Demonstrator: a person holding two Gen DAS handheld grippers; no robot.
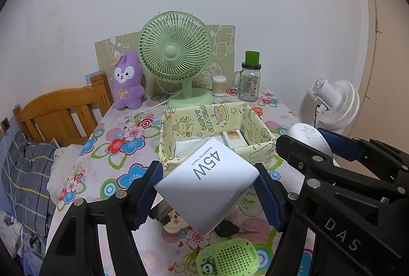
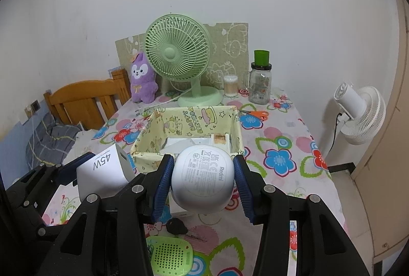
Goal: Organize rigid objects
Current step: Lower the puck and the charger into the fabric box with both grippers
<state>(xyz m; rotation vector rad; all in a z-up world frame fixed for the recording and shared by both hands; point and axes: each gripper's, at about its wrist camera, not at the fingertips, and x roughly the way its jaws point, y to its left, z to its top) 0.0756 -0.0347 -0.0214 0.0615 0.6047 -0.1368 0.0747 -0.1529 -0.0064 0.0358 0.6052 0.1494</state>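
The left tool (image 1: 207, 189) is being held closed on a white charger block (image 1: 209, 181) marked "45W", its blue pads pressing two opposite faces, the block being carried tilted and clear of the bench (image 1: 122, 163). The right tool (image 2: 202, 179) is being held closed on a rounded white Redmi case (image 2: 203, 177), printed underside facing the camera, also lifted off the cloth. The two tools are being held side by side, the right tool's load showing at the right edge of the left wrist view.

Directly ahead of both tools, toward the far edge of the bench, a yellow fabric-lined basket (image 2: 143, 148) is standing open, its near wall lying just beyond and below each held object. The case is being presented over the middle of that near wall; the charger block is lying nearer the basket's near left corner. Flat white boxes (image 2: 189, 142) are already lying inside, so the free floor appears limited.

The coming move is judged to be a short forward carry and release over the near wall, the right hand being slightly better centred.

At the near edge of the bench a green perforated pad (image 2: 170, 256) and a small black object (image 2: 176, 226) are lying unsorted.
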